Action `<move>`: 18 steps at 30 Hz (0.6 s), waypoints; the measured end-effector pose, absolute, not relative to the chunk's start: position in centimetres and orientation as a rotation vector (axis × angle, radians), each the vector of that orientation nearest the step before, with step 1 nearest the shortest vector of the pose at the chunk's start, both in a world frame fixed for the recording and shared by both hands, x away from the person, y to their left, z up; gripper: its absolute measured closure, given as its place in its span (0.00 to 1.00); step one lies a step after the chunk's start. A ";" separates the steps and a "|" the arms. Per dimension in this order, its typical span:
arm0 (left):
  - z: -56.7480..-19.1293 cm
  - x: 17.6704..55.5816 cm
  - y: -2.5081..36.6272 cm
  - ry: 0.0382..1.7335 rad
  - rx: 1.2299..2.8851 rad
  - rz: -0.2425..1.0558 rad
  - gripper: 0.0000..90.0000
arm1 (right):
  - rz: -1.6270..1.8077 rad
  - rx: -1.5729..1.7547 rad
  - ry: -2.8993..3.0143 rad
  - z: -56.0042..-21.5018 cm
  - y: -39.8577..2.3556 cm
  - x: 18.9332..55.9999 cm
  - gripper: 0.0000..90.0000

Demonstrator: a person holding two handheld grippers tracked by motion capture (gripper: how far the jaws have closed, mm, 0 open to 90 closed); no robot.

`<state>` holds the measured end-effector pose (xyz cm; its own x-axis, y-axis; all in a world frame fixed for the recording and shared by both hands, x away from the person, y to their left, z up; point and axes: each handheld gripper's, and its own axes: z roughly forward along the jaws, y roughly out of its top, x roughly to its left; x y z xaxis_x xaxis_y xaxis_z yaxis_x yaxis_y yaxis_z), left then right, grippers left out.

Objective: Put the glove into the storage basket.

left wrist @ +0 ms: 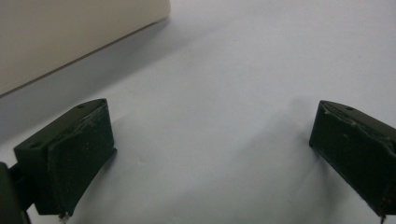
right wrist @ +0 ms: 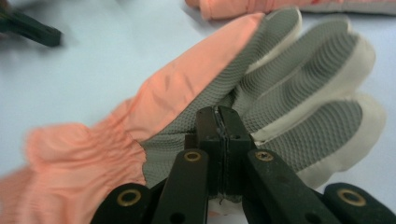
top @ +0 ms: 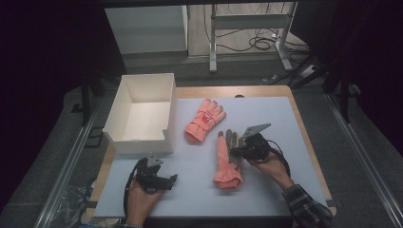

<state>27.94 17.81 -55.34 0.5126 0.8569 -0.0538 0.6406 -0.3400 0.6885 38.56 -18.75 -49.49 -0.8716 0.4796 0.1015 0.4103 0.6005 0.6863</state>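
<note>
Table (top: 266,199) w/ a white mat is lying under everything; wood edge is showing along the far and right sides.

White open-top box (top: 142,114) is sitting at the far left of the mat, one wall cut lower on the near side. In the left gripper view its pale wall (left wrist: 70,37) is running across the upper left.

Two salmon-pink winter gloves. Glove no. 1 (top: 205,121) is lying back-side up just right of the box, fingers pointing away from the person, strap w/ red detail across the back. Its cuff edge (right wrist: 280,5) is showing along the top of the right gripper view.

Glove no. 2 (top: 228,159), the one being worked, is lying nearer the person, near the mat's centre, palm side up: grey textured palm and fingers (right wrist: 303,70), pink gathered cuff (right wrist: 70,163) toward the person. Apart from glove no. 1.

Right gripper (top: 240,148) is lying against glove no. 2 from the right, approx. at the palm. Jaws are pressed together, no gap between pads; right gripper (right wrist: 218,140) view is showing them over the grey palm fabric. Cannot tell if any fabric is pinched between them.

Left gripper (top: 168,179) is resting low over bare mat, near the box's front corner, well apart from both gloves. Jaws are standing wide, nothing but mat between them (left wrist: 210,154).
</note>
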 end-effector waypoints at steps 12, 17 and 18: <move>-55.3 27.9 17.8 1.218 2.095 0.420 0.00 | 1.174 0.803 2.637 -48.0 -19.9 39.1 0.81; -55.3 27.9 17.8 1.218 2.095 0.420 0.00 | 1.178 0.865 2.576 -47.1 -19.6 40.1 0.67; -55.3 27.9 17.8 1.218 2.095 0.420 0.00 | 1.187 0.882 2.566 -47.0 -19.4 40.3 0.65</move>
<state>27.93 17.81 -55.33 0.5127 0.8568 -0.0541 0.6414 -0.3405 0.6875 40.29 -19.44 -46.97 -0.8079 0.5837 0.0812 0.4399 0.5056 0.7422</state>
